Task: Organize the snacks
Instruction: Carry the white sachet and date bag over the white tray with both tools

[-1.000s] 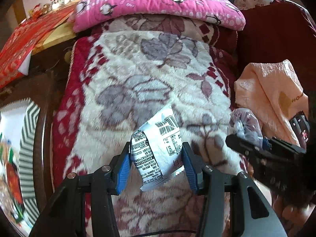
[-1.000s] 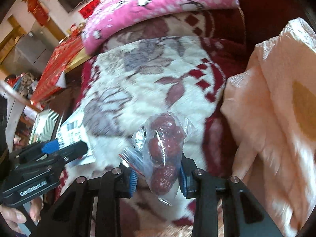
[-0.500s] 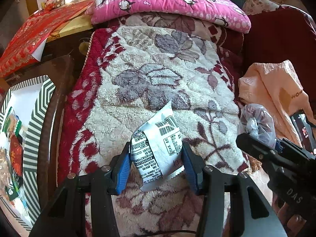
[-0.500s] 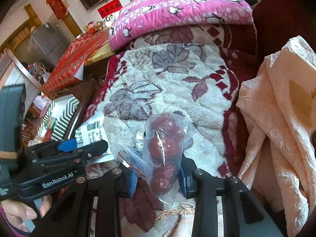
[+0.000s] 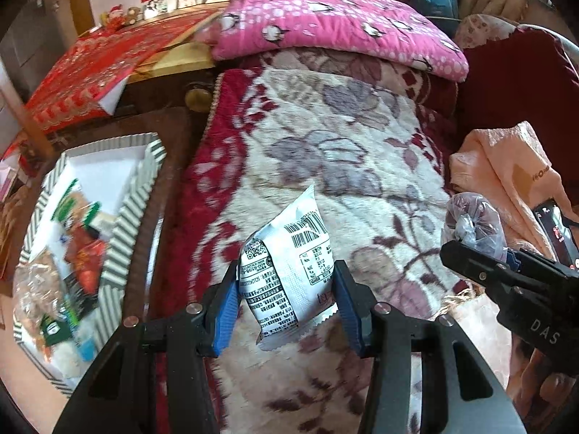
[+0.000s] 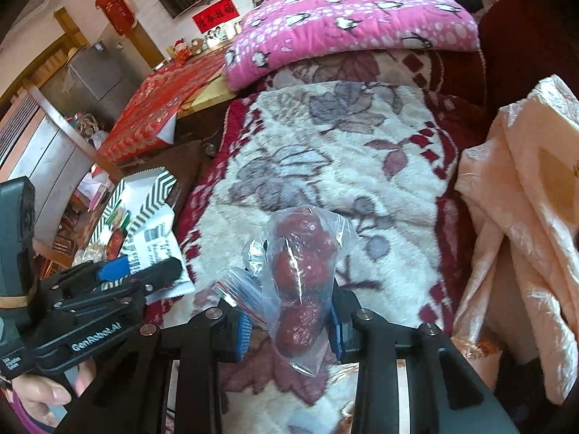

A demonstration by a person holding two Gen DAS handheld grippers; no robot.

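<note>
A: Count?
B: 2 grippers, 2 snacks, 1 tray at 9 o'clock w/ more packs.
A: Grips?
B: Left gripper clamps white packet btwn pads, sticking out to 12. Right gripper pinches date bag, same.

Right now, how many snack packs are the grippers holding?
2: a white printed packet in the left gripper, a clear bag of red dates in the right gripper.

Contents of the striped tray are blurred and its near end is cut off by the frame edge. Print on the white snack packet is too small to read. The peach cloth runs past the right edge.
</note>
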